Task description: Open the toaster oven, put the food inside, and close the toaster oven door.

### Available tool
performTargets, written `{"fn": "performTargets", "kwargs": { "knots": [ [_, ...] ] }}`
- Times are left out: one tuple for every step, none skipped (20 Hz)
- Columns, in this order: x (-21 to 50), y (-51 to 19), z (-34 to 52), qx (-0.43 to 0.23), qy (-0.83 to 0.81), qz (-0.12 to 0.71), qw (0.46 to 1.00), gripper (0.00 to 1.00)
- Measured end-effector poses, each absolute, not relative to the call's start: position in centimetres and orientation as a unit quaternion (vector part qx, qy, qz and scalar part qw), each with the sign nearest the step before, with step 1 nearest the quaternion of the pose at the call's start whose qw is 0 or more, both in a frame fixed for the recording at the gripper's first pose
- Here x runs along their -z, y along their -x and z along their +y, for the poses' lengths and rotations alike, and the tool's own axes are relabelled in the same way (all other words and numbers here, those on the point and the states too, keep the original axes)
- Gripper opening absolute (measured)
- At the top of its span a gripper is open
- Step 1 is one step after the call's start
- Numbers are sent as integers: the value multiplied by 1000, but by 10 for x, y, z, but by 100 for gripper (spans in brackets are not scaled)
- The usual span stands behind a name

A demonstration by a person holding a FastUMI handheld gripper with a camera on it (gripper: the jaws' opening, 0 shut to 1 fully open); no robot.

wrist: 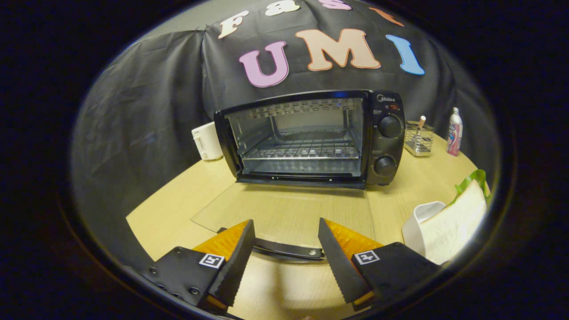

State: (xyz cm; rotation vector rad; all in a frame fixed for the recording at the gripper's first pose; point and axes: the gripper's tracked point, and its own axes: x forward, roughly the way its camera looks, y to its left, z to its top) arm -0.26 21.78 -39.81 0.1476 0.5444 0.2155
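A black toaster oven (311, 138) stands at the back of the wooden table, its cavity showing a bare wire rack (304, 152). Its glass door (284, 211) lies folded flat toward me, and the door's dark handle (289, 250) sits just ahead of and between my fingertips. My gripper (286, 229) is open above the handle, with nothing between its fingers. The food, a sandwich of white bread with green lettuce (462, 213), rests to the right of my right finger, leaning on a white dish (420, 220).
Two black knobs (387, 146) sit on the oven's right panel. A white appliance (206, 141) stands left of the oven. A wire holder (418, 138) and a pink-and-white bottle (454, 132) stand to its right. Bare tabletop (178, 209) lies left of the door.
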Motion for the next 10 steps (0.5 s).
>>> {"fn": "performTargets", "kwargs": {
  "knots": [
    [388,4,215,-124,-85,264,953,90],
    [379,6,209,-139,-93,263,950,90],
    [369,9,201,-153,-96,264,947,90],
    [362,13,191,-164,-95,268,945,90],
    [353,16,181,-175,-95,272,941,90],
    [344,20,169,-182,-98,279,938,90],
    [336,21,156,-183,-101,287,935,90],
    [330,23,139,-175,-101,296,934,90],
    [322,23,118,-159,-97,304,934,90],
    [311,23,97,-143,-90,303,938,90]
  ]
}}
